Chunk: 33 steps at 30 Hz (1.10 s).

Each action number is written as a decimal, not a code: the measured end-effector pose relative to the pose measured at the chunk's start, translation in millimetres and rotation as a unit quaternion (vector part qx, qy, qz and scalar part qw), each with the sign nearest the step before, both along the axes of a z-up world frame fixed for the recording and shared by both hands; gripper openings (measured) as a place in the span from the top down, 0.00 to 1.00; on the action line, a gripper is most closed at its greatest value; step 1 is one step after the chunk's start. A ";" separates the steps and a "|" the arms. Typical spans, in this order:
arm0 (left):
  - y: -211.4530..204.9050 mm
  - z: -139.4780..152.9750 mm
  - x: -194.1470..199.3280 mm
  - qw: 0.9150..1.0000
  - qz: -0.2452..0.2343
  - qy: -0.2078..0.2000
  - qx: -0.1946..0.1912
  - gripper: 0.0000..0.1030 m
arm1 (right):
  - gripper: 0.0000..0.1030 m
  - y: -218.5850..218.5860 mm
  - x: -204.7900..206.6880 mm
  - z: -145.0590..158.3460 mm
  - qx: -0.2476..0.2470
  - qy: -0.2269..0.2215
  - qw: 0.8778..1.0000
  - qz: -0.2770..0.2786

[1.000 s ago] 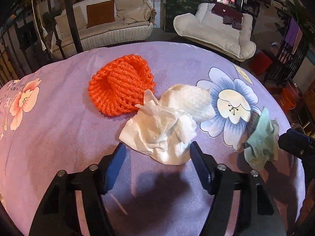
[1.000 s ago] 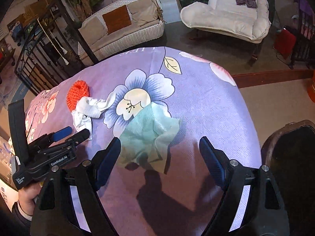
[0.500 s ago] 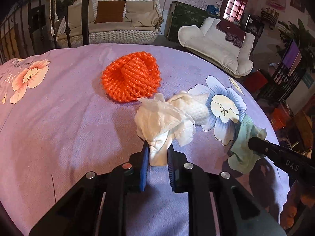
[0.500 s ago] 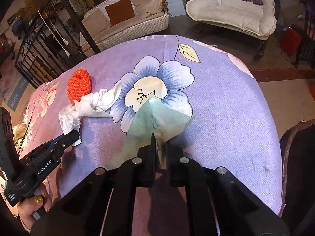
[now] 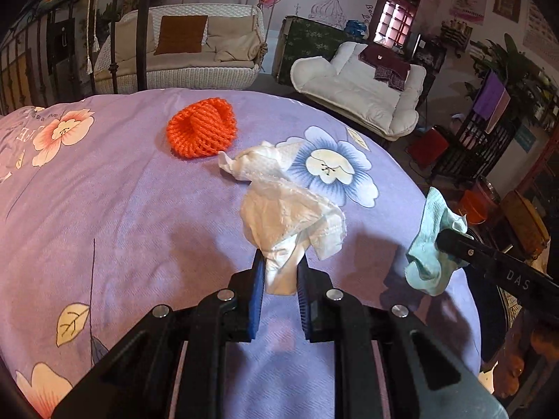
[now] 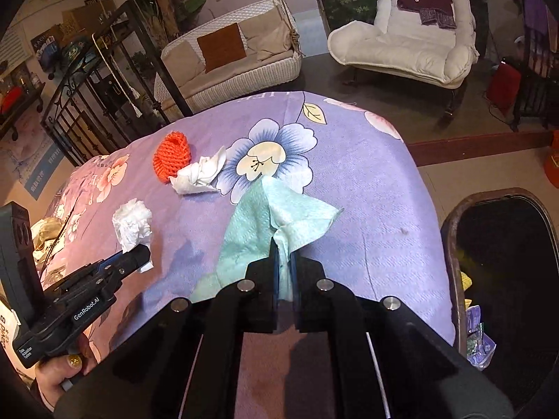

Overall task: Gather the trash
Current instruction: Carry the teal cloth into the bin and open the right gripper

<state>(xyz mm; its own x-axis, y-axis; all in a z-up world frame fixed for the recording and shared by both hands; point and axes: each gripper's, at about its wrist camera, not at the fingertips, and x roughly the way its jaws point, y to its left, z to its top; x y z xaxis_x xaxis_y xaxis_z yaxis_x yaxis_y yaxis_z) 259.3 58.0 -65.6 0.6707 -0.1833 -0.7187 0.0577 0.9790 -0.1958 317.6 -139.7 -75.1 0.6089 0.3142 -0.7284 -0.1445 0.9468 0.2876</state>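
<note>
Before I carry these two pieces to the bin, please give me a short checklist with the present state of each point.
1. Left gripper shut on the crumpled white paper tissue: ok.
2. Right gripper shut on the light green paper towel: ok.
3. White tissue clear of the purple flowered cloth: cannot tell; it hangs partly over it.
4. Dark round trash bin open and near the right gripper: ok.
5. Table cleared: not ok; the orange foam net sleeve and a second white tissue remain.
6. Green towel held firmly: cannot tell; only one edge is pinched.
</note>
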 end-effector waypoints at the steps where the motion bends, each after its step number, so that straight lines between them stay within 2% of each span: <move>1: -5.4 1.6 -5.7 1.000 -0.003 -0.004 0.004 0.82 | 0.93 -4.7 -7.2 2.0 0.000 -0.003 1.000 -0.003; 6: -28.4 4.8 -31.1 1.000 -0.025 -0.013 0.004 0.82 | 0.93 -21.9 -34.6 7.5 -0.005 -0.021 1.000 -0.021; 9: -43.8 6.2 -44.3 0.999 -0.033 -0.022 0.018 0.82 | 0.93 -35.8 -49.2 7.6 0.000 -0.025 0.999 -0.035; 13: -58.3 6.3 -58.9 0.999 -0.042 -0.025 0.011 0.82 | 0.93 -59.1 -72.0 8.0 -0.001 -0.037 0.998 -0.057; 20: -84.9 4.6 -73.3 0.997 -0.070 -0.027 0.010 0.82 | 0.93 -109.6 -109.0 4.5 -0.005 -0.053 0.992 -0.118; 27: -118.4 3.8 -77.7 0.993 -0.115 -0.026 0.000 0.82 | 0.93 -165.3 -127.7 -2.2 -0.017 -0.044 0.981 -0.190; 33: -144.1 1.4 -80.0 0.988 -0.154 -0.023 0.007 0.82 | 0.93 -199.6 -119.7 -20.9 -0.030 -0.017 0.971 -0.235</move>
